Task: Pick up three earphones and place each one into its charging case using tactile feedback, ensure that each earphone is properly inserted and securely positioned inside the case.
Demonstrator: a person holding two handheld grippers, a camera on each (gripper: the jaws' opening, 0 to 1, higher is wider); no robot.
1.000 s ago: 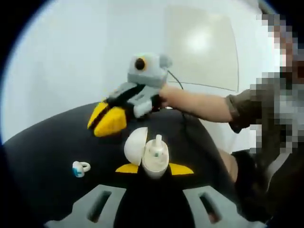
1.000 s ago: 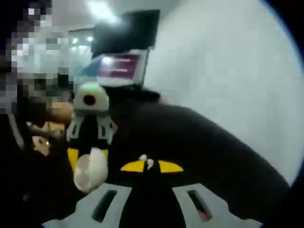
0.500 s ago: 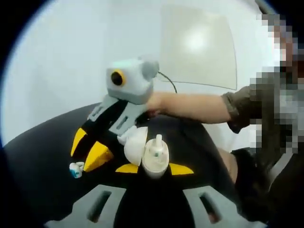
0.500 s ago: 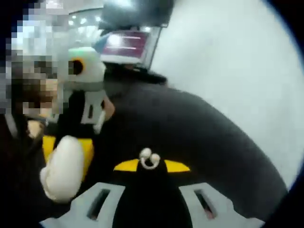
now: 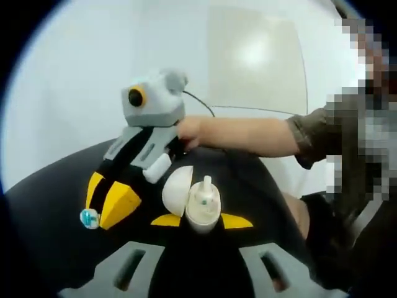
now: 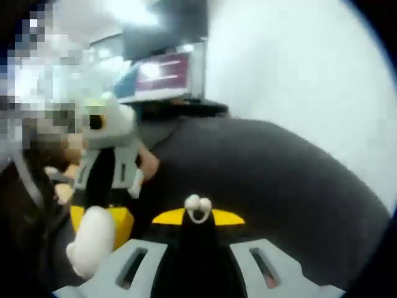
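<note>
My left gripper [image 5: 201, 221] is shut on an open white charging case [image 5: 203, 210]. Its lid [image 5: 177, 189] is tipped back to the left, and a white earphone stem [image 5: 206, 182] stands up out of it. In the left gripper view my right gripper [image 5: 93, 215] reaches down to the black table [image 5: 43, 205], its yellow jaws closed on a blue-and-white earphone [image 5: 89, 218]. In the right gripper view that earphone [image 6: 197, 205] sits between the tips of my right gripper [image 6: 197, 218]. To the left there, the left gripper [image 6: 102, 218] holds the case [image 6: 92, 243].
A person's forearm [image 5: 248, 136] runs from the right to the right gripper. A pale board [image 5: 257, 59] hangs on the white wall. Beyond the black table's far edge [image 6: 279, 180] a lit screen [image 6: 164, 71] glows.
The right gripper came down from above the table to the blue-and-white earphone and closed on it; the earphone has shifted slightly left. The left gripper and case stayed still.
</note>
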